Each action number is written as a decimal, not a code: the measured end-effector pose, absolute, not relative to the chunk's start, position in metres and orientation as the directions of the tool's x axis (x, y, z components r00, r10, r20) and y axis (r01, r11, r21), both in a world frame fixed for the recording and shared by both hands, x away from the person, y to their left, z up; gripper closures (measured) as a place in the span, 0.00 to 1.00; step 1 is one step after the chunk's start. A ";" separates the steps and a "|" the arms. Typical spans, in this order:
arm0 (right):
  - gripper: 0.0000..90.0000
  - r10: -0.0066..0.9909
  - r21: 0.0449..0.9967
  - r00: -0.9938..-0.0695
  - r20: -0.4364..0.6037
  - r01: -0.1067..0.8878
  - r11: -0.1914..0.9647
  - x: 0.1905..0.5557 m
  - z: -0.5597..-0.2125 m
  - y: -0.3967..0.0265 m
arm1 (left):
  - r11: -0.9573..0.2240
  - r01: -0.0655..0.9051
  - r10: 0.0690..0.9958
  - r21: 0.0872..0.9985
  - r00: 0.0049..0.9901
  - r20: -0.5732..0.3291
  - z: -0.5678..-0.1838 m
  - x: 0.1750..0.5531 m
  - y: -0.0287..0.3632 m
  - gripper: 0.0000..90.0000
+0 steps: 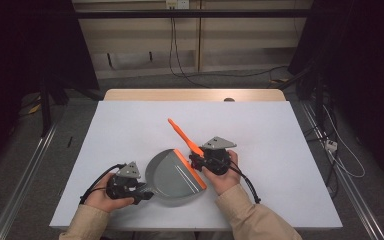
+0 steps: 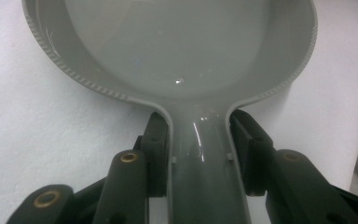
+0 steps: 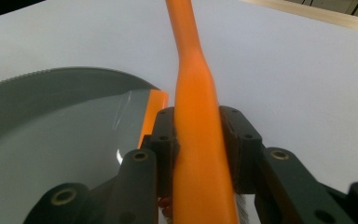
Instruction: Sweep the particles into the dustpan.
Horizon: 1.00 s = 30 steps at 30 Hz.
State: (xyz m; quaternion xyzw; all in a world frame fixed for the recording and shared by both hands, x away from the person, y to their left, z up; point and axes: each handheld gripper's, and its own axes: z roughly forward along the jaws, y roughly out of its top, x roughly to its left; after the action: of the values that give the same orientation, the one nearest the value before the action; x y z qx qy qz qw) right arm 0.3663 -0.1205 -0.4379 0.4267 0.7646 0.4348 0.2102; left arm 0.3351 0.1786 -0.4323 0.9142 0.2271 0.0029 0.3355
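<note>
High view overhead, facing forward; gripper views close, sharing grey dustpan (image 1: 172, 177)

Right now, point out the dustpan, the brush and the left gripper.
dustpan (image 1: 172, 175): high view, on the grey pan floor.
brush (image 3: 196, 88): right gripper view, on the orange handle above the jaws.
left gripper (image 1: 147, 190): high view, where its jaws clamp the dustpan's handle.

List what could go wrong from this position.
1. The left tool clamps only the narrow, glossy handle of the grey dustpan; the wide pan could twist or slip in the grip if pushed.
2. The right tool holds the orange brush right beside the pan's orange lip; a careless sweep could knock the lip and shift the pan.
3. The pan sits near the table's front edge.
</note>
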 end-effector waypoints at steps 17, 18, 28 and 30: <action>0.76 0.835 0.858 -0.543 0.091 0.469 0.211 0.354 -0.440 -0.099 | -0.670 0.423 0.423 0.611 0.893 -0.154 -0.433 0.334 0.174 0.69; 0.76 0.837 0.858 -0.539 0.099 0.472 0.202 0.353 -0.440 -0.098 | -0.670 0.424 0.424 0.610 0.892 -0.154 -0.433 0.333 0.174 0.69; 0.76 0.847 0.864 -0.520 0.112 0.472 0.176 0.350 -0.441 -0.093 | -0.666 0.435 0.427 0.606 0.888 -0.169 -0.433 0.331 0.173 0.69; 0.76 0.843 0.863 -0.523 0.122 0.475 0.170 0.349 -0.441 -0.092 | -0.665 0.436 0.428 0.606 0.888 -0.169 -0.433 0.331 0.173 0.69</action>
State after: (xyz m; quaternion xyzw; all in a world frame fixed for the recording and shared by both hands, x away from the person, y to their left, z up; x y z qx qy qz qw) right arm 0.3489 -0.0916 -0.4412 0.4462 0.7387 0.4649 0.1979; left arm 0.3312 0.1730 -0.4328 0.9125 0.2367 -0.0059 0.3335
